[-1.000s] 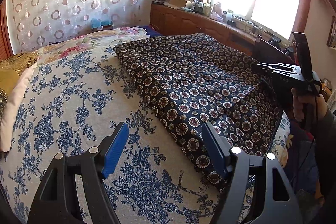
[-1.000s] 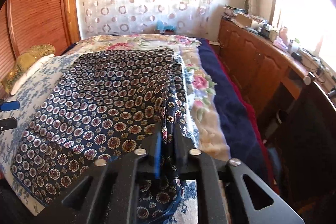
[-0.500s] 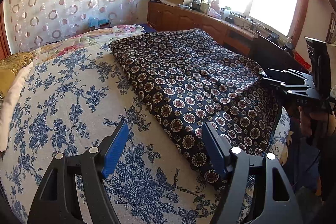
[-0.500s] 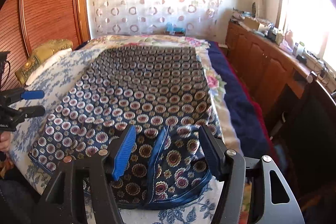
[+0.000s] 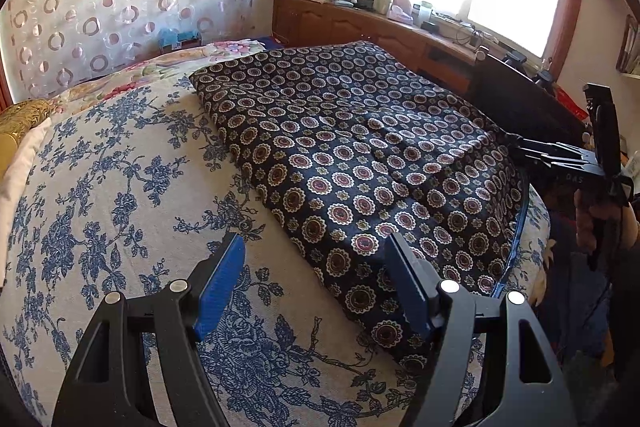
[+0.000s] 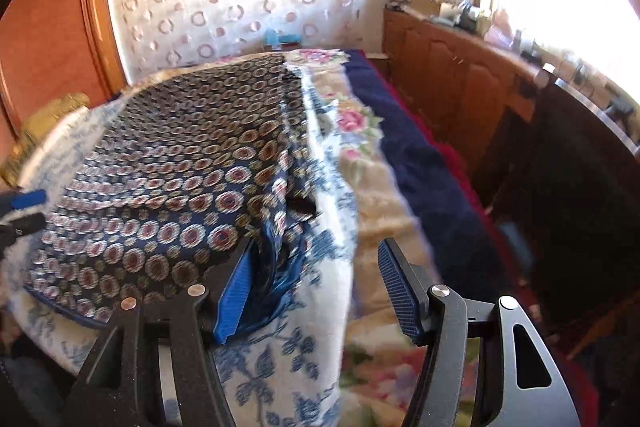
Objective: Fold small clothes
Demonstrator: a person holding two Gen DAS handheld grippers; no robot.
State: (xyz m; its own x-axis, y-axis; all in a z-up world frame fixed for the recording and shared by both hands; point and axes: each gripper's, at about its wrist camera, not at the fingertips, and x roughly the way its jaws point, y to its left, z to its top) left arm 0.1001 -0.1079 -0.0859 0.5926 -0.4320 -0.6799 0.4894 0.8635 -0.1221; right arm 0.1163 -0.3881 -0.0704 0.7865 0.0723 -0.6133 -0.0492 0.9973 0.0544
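A dark navy garment (image 5: 360, 155) printed with round medallions lies flat and folded on the bed; the blurred right wrist view shows it as well (image 6: 180, 179). My left gripper (image 5: 316, 263) stands open over the bedspread at the garment's near left edge, with only that edge between its fingers. My right gripper (image 6: 316, 259) is open too; the garment's blue-hemmed corner (image 6: 276, 267) lies loose beside its left pad, not pinched. From the left wrist view the right gripper (image 5: 520, 147) sits at the garment's far right edge, held by a hand (image 5: 592, 215).
A white bedspread with blue flowers (image 5: 120, 207) covers the bed. A gold pillow (image 5: 20, 115) lies at the left. A dark blue blanket (image 6: 400, 131) runs along the right side. A wooden cabinet (image 6: 460, 79) with clutter stands under the window.
My right gripper opened and let go of the garment's corner, then shifted right and a little down. The garment now lies flat. The left gripper stayed open and barely moved.
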